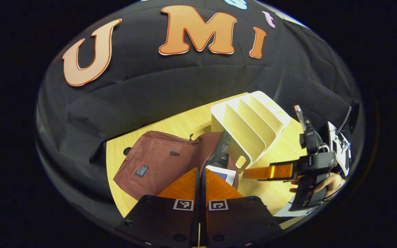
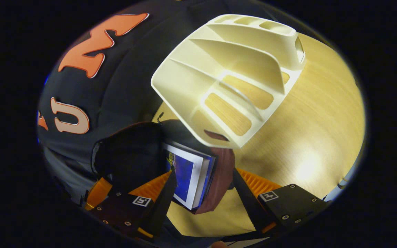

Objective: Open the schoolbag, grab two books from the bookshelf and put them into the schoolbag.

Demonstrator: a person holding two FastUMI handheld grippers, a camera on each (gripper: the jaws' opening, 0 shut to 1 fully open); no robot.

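Schoolbag loading, late stage. The maroon schoolbag (image 1: 160, 162) lies flat on the wooden worktop (image 1: 274, 151), toward the edge that runs along the booth wall, its zipper undone and its mouth turned toward the cream bookshelf (image 1: 253, 127), which stands just beside it. In the right gripper view a book (image 2: 188, 177) with a blue cover sits in the bag's opening, spine and page block exposed past the fabric rim; whether a second volume lies beneath it cannot be told. Every slot of the bookshelf (image 2: 233, 69) that can be seen is bare, which suggests both books have left it; on that reading the opening and fetching steps are done and only the final seating of the books remains.

The right hand-held gripper (image 2: 205, 193) has its fingers spread wide, one on either side of the book and bag rim, pressing on neither. In the left gripper view it appears farther off (image 1: 253, 173), held by a hand (image 1: 326, 184) near the worktop's far side. The left hand-held gripper (image 1: 201, 179) hovers over the schoolbag with its fingers brought almost together, a narrow slit between them and nothing gripped.

Obstacles: the bookshelf's lower corner overhangs the bag mouth, and the loose flap crowds the opening. Equipment with cables (image 1: 338, 146) stands beyond the worktop's edge.
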